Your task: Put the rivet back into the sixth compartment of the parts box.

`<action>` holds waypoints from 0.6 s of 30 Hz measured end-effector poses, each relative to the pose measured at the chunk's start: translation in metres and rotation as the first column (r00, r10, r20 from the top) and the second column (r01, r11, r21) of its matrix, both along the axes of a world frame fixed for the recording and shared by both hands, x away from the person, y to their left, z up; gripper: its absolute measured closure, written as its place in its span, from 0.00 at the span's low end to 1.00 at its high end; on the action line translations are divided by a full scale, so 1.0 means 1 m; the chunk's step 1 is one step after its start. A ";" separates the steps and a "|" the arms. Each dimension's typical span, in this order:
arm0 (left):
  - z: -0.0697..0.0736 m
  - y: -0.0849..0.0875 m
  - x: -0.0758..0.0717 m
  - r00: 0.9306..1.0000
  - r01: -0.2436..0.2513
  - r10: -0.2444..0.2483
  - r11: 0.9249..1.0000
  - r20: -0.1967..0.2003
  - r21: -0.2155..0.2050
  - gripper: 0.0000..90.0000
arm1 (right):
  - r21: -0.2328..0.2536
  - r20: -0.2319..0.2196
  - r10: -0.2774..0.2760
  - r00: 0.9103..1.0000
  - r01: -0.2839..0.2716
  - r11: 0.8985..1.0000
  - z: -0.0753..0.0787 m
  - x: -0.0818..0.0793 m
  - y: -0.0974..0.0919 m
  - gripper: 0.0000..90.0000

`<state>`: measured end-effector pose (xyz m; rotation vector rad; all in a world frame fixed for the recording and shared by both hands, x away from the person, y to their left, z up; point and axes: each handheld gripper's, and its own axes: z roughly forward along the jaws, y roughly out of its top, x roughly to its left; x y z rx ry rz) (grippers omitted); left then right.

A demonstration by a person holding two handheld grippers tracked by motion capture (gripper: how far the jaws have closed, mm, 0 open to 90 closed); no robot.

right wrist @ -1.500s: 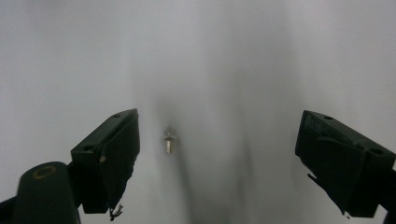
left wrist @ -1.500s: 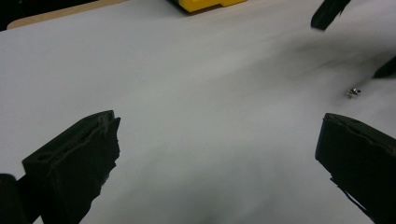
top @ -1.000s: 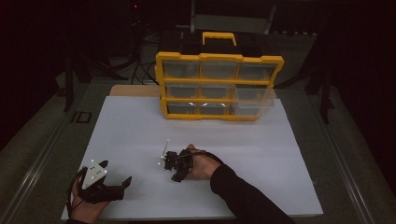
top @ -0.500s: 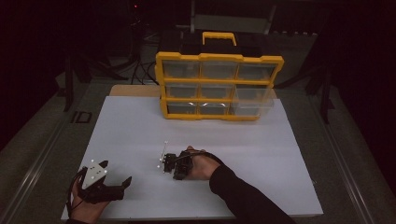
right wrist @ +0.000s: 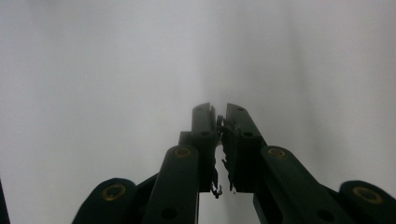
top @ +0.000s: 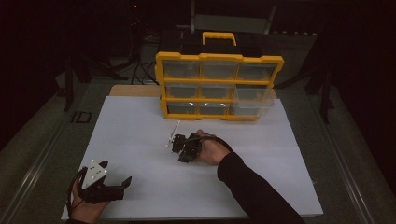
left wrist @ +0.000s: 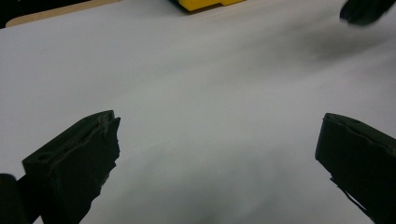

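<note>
The right claw (top: 175,143) lies low over the white board (top: 261,163), knuckles of the person's right hand (top: 210,150) just behind it and a dark sleeve (top: 252,191) trailing back from there. Its jaws are squeezed together as far as they go. In the right gripper view the two black jaws of this claw (right wrist: 218,114) meet at the tips with only a ragged sliver of light between the pads, and the blurred white board lies beyond them. From the high view a thin white stick (top: 173,133) stands out of these tips, slanting up and away from the claw toward the yellow organiser (top: 161,84); the claw has hold of it near its lower end. The exact place of the pinch is too small to make out.

The organiser stands well beyond the right claw, past the stick's far end and apart from it, upright, with clear drawers in three rows and a yellow handle on top.

The left claw (top: 116,171) rests near the person's edge of the board, well apart from the right claw and behind it to its left side. Its jaws are spread wide with nothing between them; in the left gripper view the left claw (left wrist: 219,130) frames bare white board, and a corner of the organiser (left wrist: 205,3) shows far ahead of it
</note>
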<state>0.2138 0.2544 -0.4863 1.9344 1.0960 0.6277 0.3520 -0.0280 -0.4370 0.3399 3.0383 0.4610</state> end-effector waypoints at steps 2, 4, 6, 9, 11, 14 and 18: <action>0.000 0.000 0.000 1.000 0.000 0.000 1.000 -0.002 0.000 0.00 | 0.011 0.020 -0.018 1.000 0.018 1.000 0.011 0.009 -0.007 0.92; 0.000 0.000 0.000 1.000 0.000 0.000 1.000 0.000 -0.002 0.00 | 0.013 0.034 -0.028 0.999 0.027 1.000 0.018 0.015 -0.012 0.92; 0.000 0.000 0.000 1.000 -0.001 0.001 1.000 -0.001 -0.002 0.00 | 0.021 0.041 -0.053 0.998 0.052 0.998 0.026 0.021 -0.017 0.92; 0.000 0.000 0.000 1.000 -0.002 0.002 1.000 -0.002 -0.004 0.00 | 0.034 0.049 -0.091 0.995 0.089 0.995 0.038 0.030 -0.025 0.92; 0.000 0.000 0.000 1.000 -0.002 0.002 1.000 -0.003 -0.004 0.00 | 0.043 0.061 -0.103 0.993 0.101 0.994 0.046 0.036 -0.030 0.92; -0.001 0.000 0.000 1.000 -0.002 0.002 1.000 -0.002 -0.005 0.00 | 0.060 0.077 -0.132 0.988 0.127 0.990 0.058 0.043 -0.037 0.92; -0.001 0.000 0.001 1.000 -0.003 0.003 1.000 -0.004 -0.006 0.00 | 0.070 0.094 -0.145 0.985 0.138 0.988 0.067 0.051 -0.044 0.92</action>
